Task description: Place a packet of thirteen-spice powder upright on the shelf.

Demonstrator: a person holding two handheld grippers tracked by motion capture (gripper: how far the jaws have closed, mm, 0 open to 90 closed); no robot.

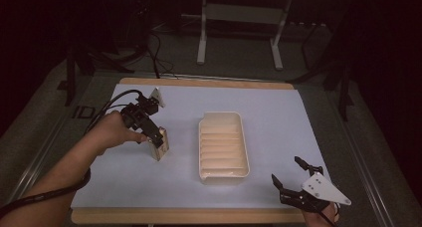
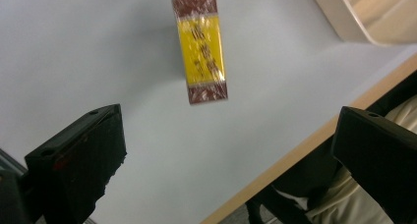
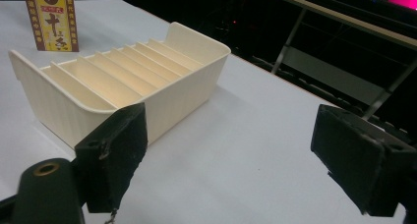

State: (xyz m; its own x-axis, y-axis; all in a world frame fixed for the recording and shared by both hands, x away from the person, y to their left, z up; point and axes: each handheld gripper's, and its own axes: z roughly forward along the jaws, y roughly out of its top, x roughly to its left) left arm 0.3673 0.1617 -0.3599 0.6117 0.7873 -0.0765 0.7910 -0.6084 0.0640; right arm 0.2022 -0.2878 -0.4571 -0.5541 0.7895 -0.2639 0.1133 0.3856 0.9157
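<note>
Left of the slotted tray (image 1: 224, 146), the box (image 1: 160, 146) is stood upright for pickup, approached by the wide-open, empty left gripper (image 1: 158, 137); right gripper (image 1: 291, 179) is held open, empty.

Left gripper (image 1: 160, 143): held in left hand (image 1: 113, 130), forearm extended, jaws apart, pointing down. Right gripper (image 1: 290, 175): low at near right, jaws spread wide, empty.

box (image 1: 160, 146) left of tray (image 1: 223, 146) | both on mat (image 1: 278, 122) | right hand-held gripper (image 1: 289, 174) right of tray, nearer
</note>
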